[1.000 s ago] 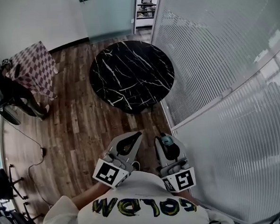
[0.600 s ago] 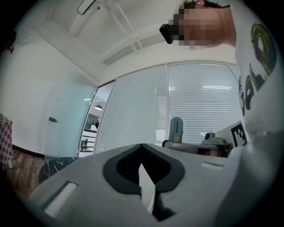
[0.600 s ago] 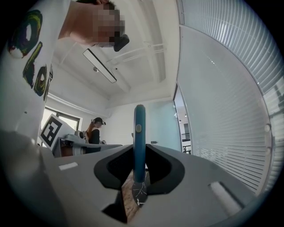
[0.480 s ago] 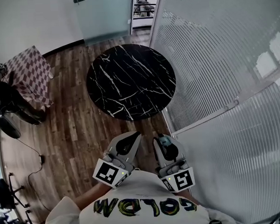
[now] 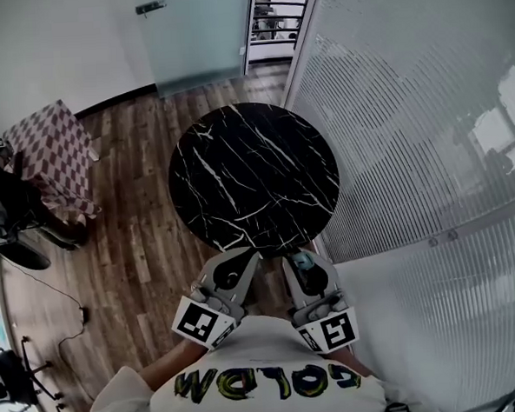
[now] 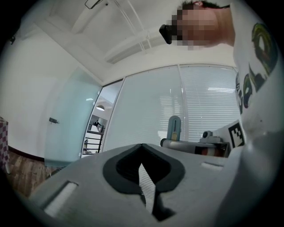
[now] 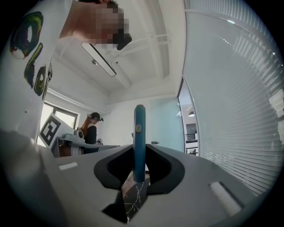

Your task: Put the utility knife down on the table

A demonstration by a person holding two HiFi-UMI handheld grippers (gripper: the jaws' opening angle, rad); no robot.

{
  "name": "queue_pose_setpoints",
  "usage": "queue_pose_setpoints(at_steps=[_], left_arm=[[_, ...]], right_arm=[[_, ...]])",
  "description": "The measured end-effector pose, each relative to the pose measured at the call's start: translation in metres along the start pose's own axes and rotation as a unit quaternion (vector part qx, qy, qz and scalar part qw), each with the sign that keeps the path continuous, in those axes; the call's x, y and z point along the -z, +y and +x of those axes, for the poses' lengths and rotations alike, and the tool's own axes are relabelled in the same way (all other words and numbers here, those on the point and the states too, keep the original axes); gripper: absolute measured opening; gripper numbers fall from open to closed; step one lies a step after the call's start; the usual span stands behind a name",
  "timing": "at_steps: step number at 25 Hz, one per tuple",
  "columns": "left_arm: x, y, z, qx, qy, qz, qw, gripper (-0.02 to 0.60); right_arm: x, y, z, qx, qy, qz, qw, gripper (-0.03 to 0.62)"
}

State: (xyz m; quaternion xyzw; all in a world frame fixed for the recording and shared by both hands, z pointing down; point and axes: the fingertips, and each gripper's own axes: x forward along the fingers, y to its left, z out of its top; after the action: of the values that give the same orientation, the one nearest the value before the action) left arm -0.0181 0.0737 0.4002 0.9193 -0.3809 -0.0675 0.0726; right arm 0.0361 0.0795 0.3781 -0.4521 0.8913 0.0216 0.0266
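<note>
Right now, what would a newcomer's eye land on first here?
The round black marble table fills the head view's centre, on wood flooring. Then the blue utility knife, standing upright, clamped in the right gripper at the table's near edge.

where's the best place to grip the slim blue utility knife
Probably across the flat faces of the slim blue utility knife, near its lower end, coming from below: it stands upright and narrow, as the right gripper clamps it now.
</note>
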Motion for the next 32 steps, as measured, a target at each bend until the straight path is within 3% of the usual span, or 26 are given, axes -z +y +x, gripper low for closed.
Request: queue_pose_setpoints(at_steps=[12,26,32], left_arm=[[-0.01,0.103,0.03,0.002,0.012,-0.004,0.9999,0.002],[-0.01,0.125,0.076,0.016,0.019,-0.007,0.9997,0.002],[-0.009,0.123,0.101,0.002,0.013,-0.003,0.9999,0.002]], right_arm=[[0.013,-0.011,0.111,-0.01,0.007,0.006,1.0,0.074],[0.02,-0.053,0.143,0.009,0.003,0.016,1.0,0.074],[0.021,-0.079,0.14,0.001,-0.001,0.016,1.0,0.074]])
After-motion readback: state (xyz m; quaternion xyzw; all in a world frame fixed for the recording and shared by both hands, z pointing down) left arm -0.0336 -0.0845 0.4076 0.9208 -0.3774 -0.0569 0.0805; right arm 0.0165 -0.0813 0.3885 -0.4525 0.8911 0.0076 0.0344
